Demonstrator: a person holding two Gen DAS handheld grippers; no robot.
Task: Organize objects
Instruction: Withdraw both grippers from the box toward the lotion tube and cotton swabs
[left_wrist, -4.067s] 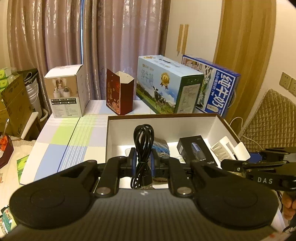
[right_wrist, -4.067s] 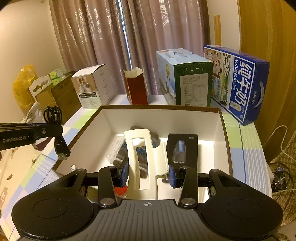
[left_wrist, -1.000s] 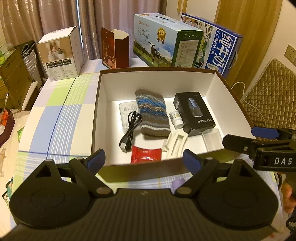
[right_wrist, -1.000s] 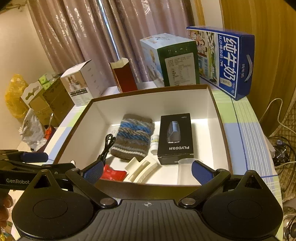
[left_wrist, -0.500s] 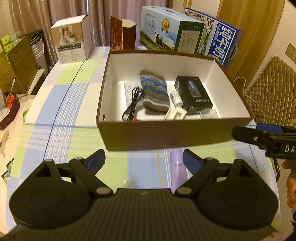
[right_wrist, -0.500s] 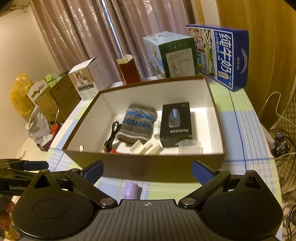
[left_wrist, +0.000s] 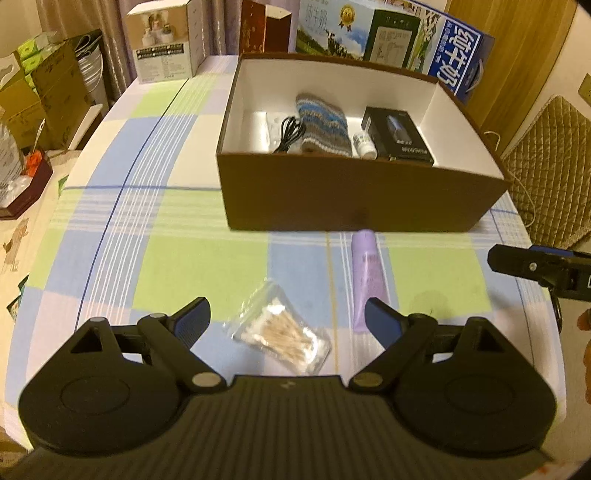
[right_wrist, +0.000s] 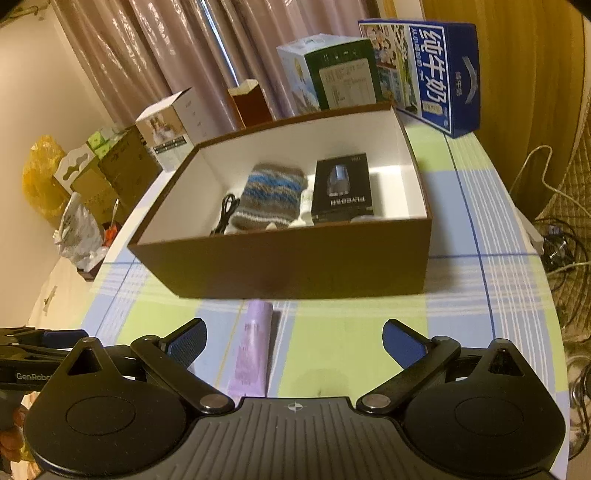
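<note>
You are holding both grippers above the near edge of a table covered in a blue, green and white checked cloth (left_wrist: 155, 221). Your left gripper (left_wrist: 286, 319) has its jaws spread wide and holds nothing; a clear bag of cotton swabs (left_wrist: 280, 334) lies flat on the cloth in the gap between its fingers, untouched. Your right gripper (right_wrist: 293, 341) is spread just as wide and is also empty.

A lilac tube (left_wrist: 365, 273) lies on the cloth just right of the swab bag, running lengthwise away from you, its far end close to the front wall of the box. In the right wrist view the tube (right_wrist: 253, 350) sits just inside the left finger of the right gripper.

Beyond these stands an open brown box (left_wrist: 354, 199) with a white interior. Inside it, from left to right, are a coiled black cable (left_wrist: 290, 133), a striped knitted pouch (left_wrist: 323, 123), a small white bottle (left_wrist: 364, 144) and a black product box (left_wrist: 399, 134). Other items nearer the front wall are mostly hidden by it.

Along the far edge of the table stand a white carton (left_wrist: 166, 40), a dark red paper bag (left_wrist: 264, 27) and two milk cartons, one green (left_wrist: 354, 31) and one blue (left_wrist: 458, 59). Your right gripper also shows at the right edge of the left wrist view (left_wrist: 535, 264).
</note>
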